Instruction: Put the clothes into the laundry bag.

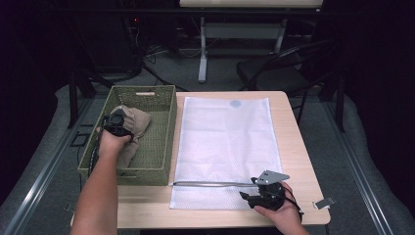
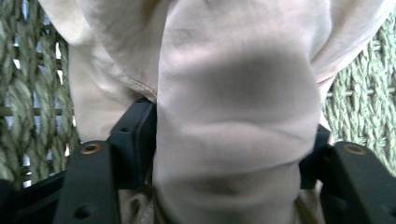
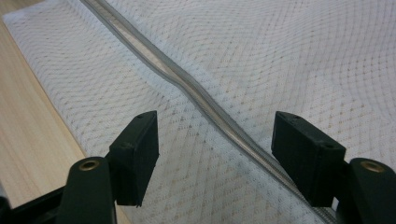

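At the left of the wooden surface (image 1: 293, 147), a green woven basket (image 1: 164, 134) is sitting with its long side running away from the person. A beige garment (image 1: 139, 122) is lying bunched inside it, toward the basket's left wall. The left tool (image 1: 116, 123) is reaching down into the basket from the person's left hand (image 1: 113, 143), and it is gripping the garment: in the left gripper view a thick fold of the beige cloth (image 2: 233, 130) is bulging up between the two black jaws, which are pressing against it on both sides, with the basket's woven weave (image 2: 28, 93) showing behind.

Just beside the basket, to its right, a white mesh laundry bag (image 1: 227, 142) is lying flat on the surface, stretching from the far edge nearly to the near edge. A grey zipper (image 1: 210, 184) is running across the bag close to its near end.

Farther right, the right tool (image 1: 252, 196) is resting low over the near right corner of the bag, held in the person's right hand (image 1: 281, 213). In the right gripper view its jaws are standing wide apart and holding nothing, with the zipper line (image 3: 196, 93) passing diagonally between them over the mesh (image 3: 303, 56) and bare wood (image 3: 28, 126) showing at the left.

At the near right edge of the surface, a small grey clip-like object (image 1: 324, 202) is lying apart from the bag.
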Available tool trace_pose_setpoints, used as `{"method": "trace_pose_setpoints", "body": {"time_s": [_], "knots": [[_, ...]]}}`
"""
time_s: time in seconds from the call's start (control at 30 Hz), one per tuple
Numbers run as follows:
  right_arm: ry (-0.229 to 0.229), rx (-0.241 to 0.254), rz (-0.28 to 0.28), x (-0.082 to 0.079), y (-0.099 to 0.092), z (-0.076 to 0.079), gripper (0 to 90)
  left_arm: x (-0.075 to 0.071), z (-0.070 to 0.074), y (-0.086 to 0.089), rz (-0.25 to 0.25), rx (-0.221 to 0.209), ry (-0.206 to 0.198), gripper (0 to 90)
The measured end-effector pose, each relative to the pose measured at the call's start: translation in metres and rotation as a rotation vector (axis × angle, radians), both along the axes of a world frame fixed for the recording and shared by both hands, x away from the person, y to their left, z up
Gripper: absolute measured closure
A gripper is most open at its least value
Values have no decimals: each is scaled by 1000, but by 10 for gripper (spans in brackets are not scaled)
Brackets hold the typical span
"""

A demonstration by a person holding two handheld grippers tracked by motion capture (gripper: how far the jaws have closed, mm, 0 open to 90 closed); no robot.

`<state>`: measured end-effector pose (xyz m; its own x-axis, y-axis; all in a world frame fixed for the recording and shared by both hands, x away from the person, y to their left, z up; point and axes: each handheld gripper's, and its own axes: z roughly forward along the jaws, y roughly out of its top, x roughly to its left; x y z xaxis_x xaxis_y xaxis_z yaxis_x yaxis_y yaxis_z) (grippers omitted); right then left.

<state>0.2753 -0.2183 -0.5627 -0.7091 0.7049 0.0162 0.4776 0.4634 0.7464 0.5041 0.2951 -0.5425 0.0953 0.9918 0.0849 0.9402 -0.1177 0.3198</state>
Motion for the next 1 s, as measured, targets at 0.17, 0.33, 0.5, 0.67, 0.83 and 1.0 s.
{"method": "trace_pose_setpoints", "body": {"time_s": [0.17, 0.33, 0.5, 0.67, 0.83, 1.0], "knots": [[0, -3, 1, 0, -1, 0, 317, 0, 3, -1, 16, 18, 4, 519], [-1, -2, 2, 1, -1, 0, 317, 0, 3, -2, -2, 36, 0, 540], [-2, -2, 3, 0, 0, 1, 317, 0, 3, -1, -2, 30, -2, 549], [-3, -2, 2, 1, 0, 0, 317, -1, 5, 0, 8, 19, -5, 584], [-5, -1, -1, 1, -1, 1, 317, -1, 7, -2, 8, 23, -9, 615], [-6, 0, 4, 1, 0, 1, 317, -3, 11, 1, 13, -14, -19, 635]]}}
